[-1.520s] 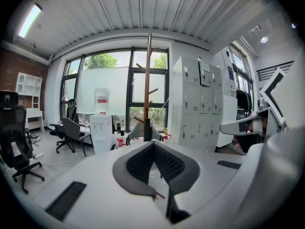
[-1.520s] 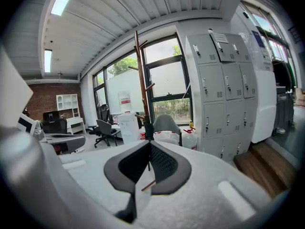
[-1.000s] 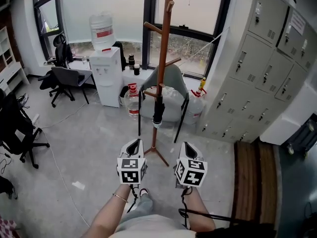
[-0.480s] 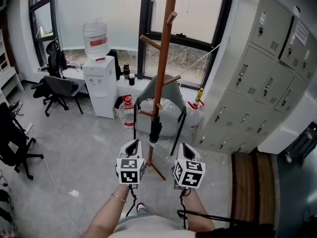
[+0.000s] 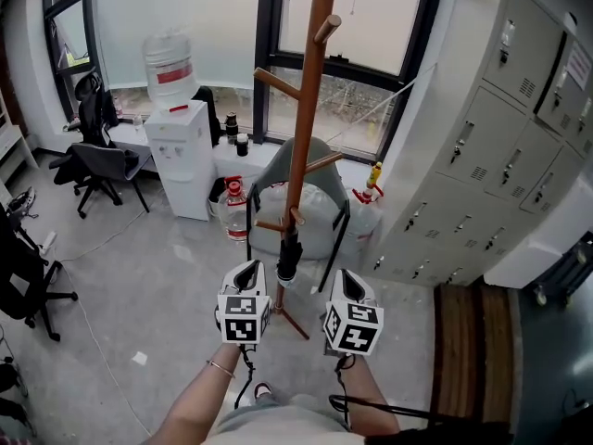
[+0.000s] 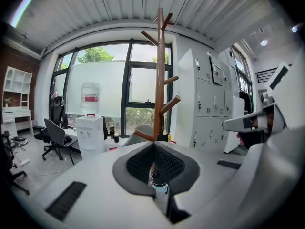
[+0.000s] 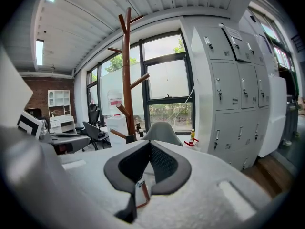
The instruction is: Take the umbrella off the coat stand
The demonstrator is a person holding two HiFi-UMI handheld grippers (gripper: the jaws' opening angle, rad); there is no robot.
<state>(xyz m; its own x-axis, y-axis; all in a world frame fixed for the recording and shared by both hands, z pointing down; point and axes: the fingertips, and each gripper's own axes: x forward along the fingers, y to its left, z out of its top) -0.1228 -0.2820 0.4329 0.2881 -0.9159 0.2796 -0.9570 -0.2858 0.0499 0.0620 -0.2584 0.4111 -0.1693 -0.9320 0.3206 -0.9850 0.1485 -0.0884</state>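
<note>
A tall brown wooden coat stand [image 5: 306,109] rises in front of the window. A folded black umbrella [image 5: 289,253] hangs from a low peg, close against the pole. My left gripper [image 5: 248,269] is just left of the umbrella's lower end, and my right gripper [image 5: 341,274] is just right of it. Both are short of the umbrella, shut and holding nothing. In the left gripper view the stand [image 6: 159,80] is straight ahead, with the umbrella's tip [image 6: 158,181] showing behind the left gripper [image 6: 153,144]. In the right gripper view the stand [image 7: 127,80] is left of the right gripper [image 7: 148,144].
A grey chair [image 5: 310,170] with water jugs [image 5: 234,207] stands right behind the stand. A water dispenser [image 5: 181,151] is at the back left, and grey lockers [image 5: 482,146] line the right side. Black office chairs [image 5: 93,160] are at the left, above grey concrete floor [image 5: 139,286].
Both grippers have moved forward together toward the coat stand, which now looks nearer and larger. Their jaws have stayed shut.
</note>
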